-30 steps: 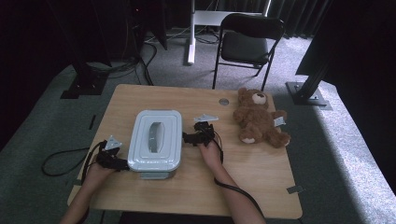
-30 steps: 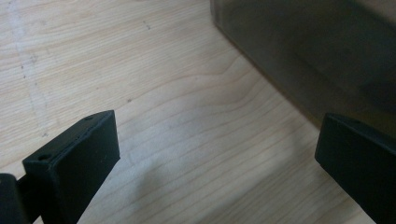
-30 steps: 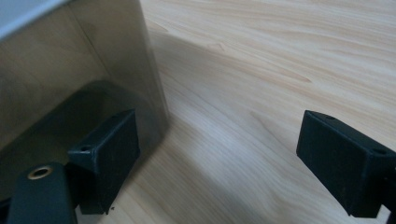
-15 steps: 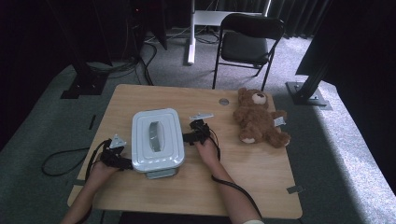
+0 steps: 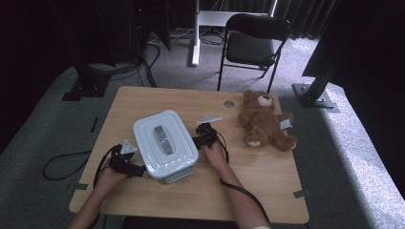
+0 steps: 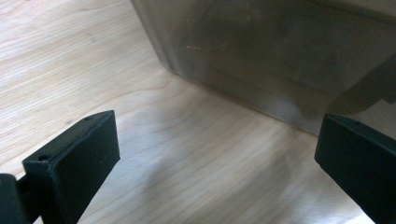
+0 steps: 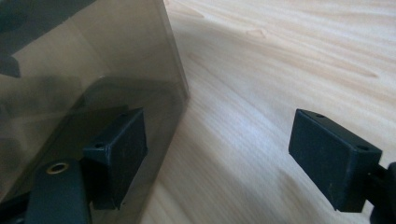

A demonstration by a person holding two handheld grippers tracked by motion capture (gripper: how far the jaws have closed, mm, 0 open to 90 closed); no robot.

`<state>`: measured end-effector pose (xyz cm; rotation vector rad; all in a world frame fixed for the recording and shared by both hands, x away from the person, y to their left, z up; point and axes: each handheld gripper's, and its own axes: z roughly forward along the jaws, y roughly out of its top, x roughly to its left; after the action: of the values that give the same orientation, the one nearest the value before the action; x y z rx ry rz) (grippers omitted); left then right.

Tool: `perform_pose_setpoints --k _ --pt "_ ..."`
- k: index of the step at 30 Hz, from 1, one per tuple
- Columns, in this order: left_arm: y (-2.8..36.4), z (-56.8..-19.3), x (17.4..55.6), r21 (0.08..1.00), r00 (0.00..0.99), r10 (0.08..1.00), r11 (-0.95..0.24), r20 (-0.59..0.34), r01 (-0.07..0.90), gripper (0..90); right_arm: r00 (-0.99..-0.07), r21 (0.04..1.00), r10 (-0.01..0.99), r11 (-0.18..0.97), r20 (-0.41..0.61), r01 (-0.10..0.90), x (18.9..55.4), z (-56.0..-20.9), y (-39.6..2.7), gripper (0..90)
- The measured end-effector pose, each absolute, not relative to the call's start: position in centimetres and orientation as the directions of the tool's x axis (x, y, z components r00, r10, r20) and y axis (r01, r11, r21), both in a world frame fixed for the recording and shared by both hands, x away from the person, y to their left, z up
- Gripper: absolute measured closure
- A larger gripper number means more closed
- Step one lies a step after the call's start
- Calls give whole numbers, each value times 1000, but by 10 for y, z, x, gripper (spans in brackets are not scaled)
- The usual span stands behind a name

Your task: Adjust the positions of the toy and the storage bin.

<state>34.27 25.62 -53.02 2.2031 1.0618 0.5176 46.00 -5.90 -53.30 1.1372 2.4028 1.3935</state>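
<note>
A white lidded container (image 5: 165, 143) with a recessed handle stands skewed on the wooden table (image 5: 267, 191). My left gripper (image 5: 138, 169) is at its near-left side and my right gripper (image 5: 196, 140) at its right side. In the left gripper view the jaws (image 6: 219, 154) stand wide apart over bare wood, with the container's wall (image 6: 280, 56) just ahead. In the right gripper view the jaws (image 7: 224, 149) have just been closing a little. They remain open with only table between the pads, and the left one sits beside the container's smoky wall (image 7: 93, 56).
A brown teddy bear (image 5: 265, 121) lies on the table's right part, an arm's width from the right gripper. A small round grey disc (image 5: 229, 103) sits near the far edge. A black folding chair (image 5: 255, 43) stands behind the table.
The container has turned on the table, its near end swinging right. My left hand has moved right, closer to the container. The right hand has barely moved.
</note>
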Motion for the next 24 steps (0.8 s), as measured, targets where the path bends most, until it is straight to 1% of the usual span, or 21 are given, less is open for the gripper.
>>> perform_pose_setpoints --k 8,11,16,24 --pt "235 -531 336 685 606 792 -479 69 548 4 -714 795 659 292 235 532 453 -535 -80 186" --pt "225 -531 334 681 616 784 -492 77 542 4 -719 790 660 314 216 526 451 -532 -88 186" --pt "211 -532 332 687 620 782 -487 66 540 4 -719 782 661 324 216 533 450 -531 -102 187" --pt "186 -530 329 668 653 755 -519 65 533 4 -728 776 651 340 213 531 445 -532 -131 187"
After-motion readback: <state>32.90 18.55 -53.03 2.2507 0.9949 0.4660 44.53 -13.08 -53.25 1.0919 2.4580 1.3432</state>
